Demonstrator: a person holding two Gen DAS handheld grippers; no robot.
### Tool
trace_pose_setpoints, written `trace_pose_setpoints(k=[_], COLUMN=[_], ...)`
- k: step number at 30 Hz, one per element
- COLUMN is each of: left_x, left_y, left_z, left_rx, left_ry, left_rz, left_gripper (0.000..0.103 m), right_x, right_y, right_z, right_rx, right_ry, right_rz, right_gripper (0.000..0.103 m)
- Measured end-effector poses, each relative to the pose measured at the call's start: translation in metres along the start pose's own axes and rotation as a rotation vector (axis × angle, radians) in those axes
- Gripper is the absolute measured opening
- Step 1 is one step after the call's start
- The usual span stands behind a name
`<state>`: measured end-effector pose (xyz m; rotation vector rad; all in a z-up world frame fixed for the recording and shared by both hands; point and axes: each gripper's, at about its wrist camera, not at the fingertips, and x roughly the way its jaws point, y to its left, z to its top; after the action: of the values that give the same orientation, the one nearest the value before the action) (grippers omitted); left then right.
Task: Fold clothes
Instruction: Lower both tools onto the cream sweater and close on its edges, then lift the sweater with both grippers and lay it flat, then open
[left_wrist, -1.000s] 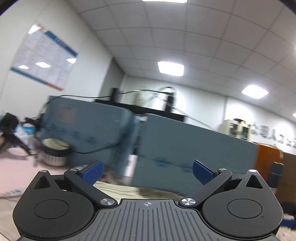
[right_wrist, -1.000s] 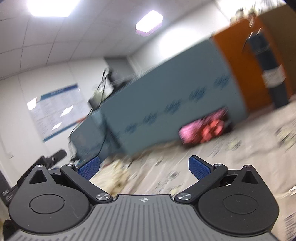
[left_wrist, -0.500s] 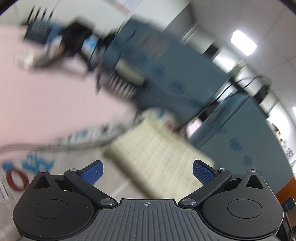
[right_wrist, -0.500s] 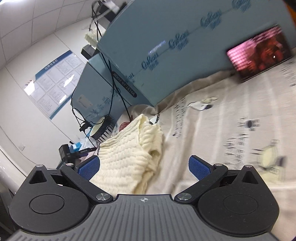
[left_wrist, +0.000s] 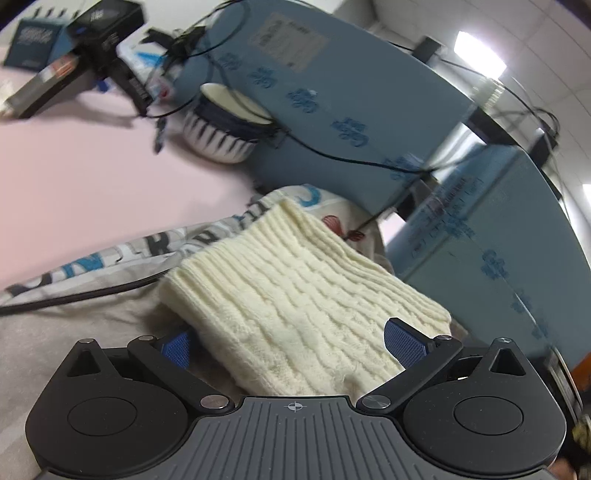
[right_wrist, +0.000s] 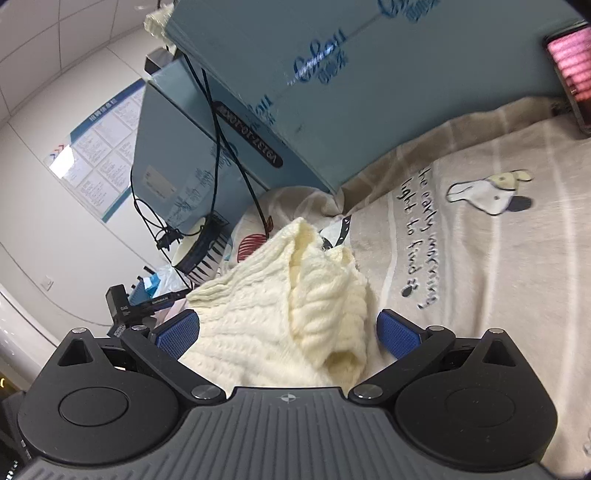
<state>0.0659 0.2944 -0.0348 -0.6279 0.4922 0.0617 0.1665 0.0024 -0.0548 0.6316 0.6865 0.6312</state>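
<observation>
A cream cable-knit sweater lies bunched on a beige printed cloth. My left gripper is open with the sweater's near edge between its blue pads; the left pad is partly tucked under the knit. In the right wrist view the sweater shows a folded sleeve or collar hump. My right gripper is open and straddles that part of the sweater, pads apart on either side.
Blue foam panels stand right behind the cloth, with black cables hanging down them. A striped round container and black boxes sit on the pink surface. A phone with a lit screen leans at far right.
Both grippers have swung down from pointing at the room and ceiling to the sweater, and now sit low around its edges. Both stayed open.
</observation>
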Motion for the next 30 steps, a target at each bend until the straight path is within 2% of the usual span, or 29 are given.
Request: trace_pose_setpoints(k=[3, 4, 6, 7, 8, 9, 10, 11, 12, 14, 19, 21, 26, 30], left_x=[-0.002, -0.003, -0.001, 0.0, 0.002, 0.002, 0.002, 0.001, -0.001, -0.009, -0.062, -0.082, -0.104, -0.095], left_y=[-0.004, -0.007, -0.012, -0.013, -0.013, -0.013, -0.011, -0.01, -0.01, -0.014, -0.046, -0.062, -0.114, -0.171], left_z=[-0.003, -0.005, -0.008, -0.009, -0.009, -0.009, -0.008, -0.008, -0.009, -0.011, -0.036, -0.051, -0.079, -0.103], left_rx=[0.058, 0.086, 0.135, 0.146, 0.147, 0.144, 0.141, 0.139, 0.141, 0.164, 0.272, 0.294, 0.373, 0.445], left_ry=[-0.036, -0.049, -0.061, -0.059, -0.057, -0.059, -0.065, -0.072, -0.082, -0.125, -0.36, -0.404, -0.399, -0.33], left_rz=[-0.015, -0.007, 0.025, 0.044, 0.058, 0.07, 0.079, 0.082, 0.072, 0.058, 0.024, -0.009, -0.155, -0.311], left_gripper=[0.098, 0.096, 0.082, 0.08, 0.072, 0.058, 0.049, 0.042, 0.035, 0.027, 0.024, 0.024, 0.024, 0.024], right_x=[0.008, 0.009, 0.008, 0.007, 0.005, 0.003, 0.001, -0.003, -0.008, -0.02, -0.071, -0.1, -0.178, -0.252], right_y=[0.001, 0.003, 0.009, 0.013, 0.016, 0.018, 0.019, 0.02, 0.023, 0.031, 0.049, 0.047, 0.035, 0.003], right_z=[0.001, 0.001, -0.002, -0.004, -0.006, -0.007, -0.009, -0.01, -0.011, -0.014, -0.024, -0.024, -0.019, -0.005], right_rx=[0.007, 0.002, -0.03, -0.055, -0.077, -0.092, -0.094, -0.092, -0.091, -0.091, -0.111, -0.128, -0.158, -0.15], right_ry=[-0.016, -0.02, -0.029, -0.035, -0.043, -0.049, -0.052, -0.058, -0.064, -0.074, -0.07, -0.086, -0.156, -0.281], right_rz=[0.02, 0.024, 0.015, -0.008, -0.036, -0.049, -0.036, -0.017, 0.005, 0.06, 0.229, 0.251, 0.261, 0.189], right_gripper=[0.103, 0.099, 0.081, 0.061, 0.048, 0.044, 0.037, 0.034, 0.032, 0.029, 0.028, 0.028, 0.028, 0.028])
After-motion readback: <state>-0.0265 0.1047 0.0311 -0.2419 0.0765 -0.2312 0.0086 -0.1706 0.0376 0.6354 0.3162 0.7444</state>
